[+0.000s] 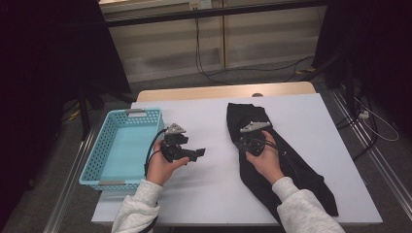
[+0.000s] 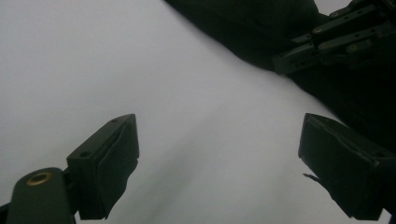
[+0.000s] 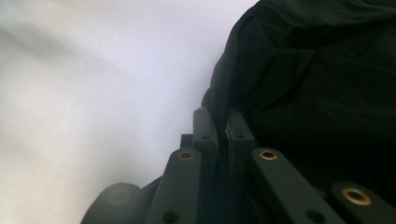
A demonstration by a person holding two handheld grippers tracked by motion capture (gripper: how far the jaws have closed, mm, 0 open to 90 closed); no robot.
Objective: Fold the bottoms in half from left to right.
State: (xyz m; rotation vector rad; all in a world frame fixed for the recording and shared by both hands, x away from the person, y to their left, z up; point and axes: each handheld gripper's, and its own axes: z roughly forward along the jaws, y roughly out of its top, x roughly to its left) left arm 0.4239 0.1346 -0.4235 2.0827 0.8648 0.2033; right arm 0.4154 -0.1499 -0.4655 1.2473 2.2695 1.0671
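Note:
A black garment (image 1: 291, 170) lies lengthwise on the right half of the white table (image 1: 209, 189). My right gripper (image 1: 248, 141) rests on its left edge, near the far end. In the right gripper view its jaws (image 3: 217, 116) are together and pinch the raised edge of the garment (image 3: 317, 60). My left gripper (image 1: 198, 154) hovers over bare table left of the garment, pointing right. It (image 2: 217, 135) stands wide open with nothing between its pads. The garment (image 2: 261, 28) and the right gripper (image 2: 327, 42) show farther off in the left gripper view.
A light blue plastic basket (image 1: 92, 160) sits at the table's left edge, close to my left hand. Cables run over the floor behind the table. Dark curtains hang on both sides.

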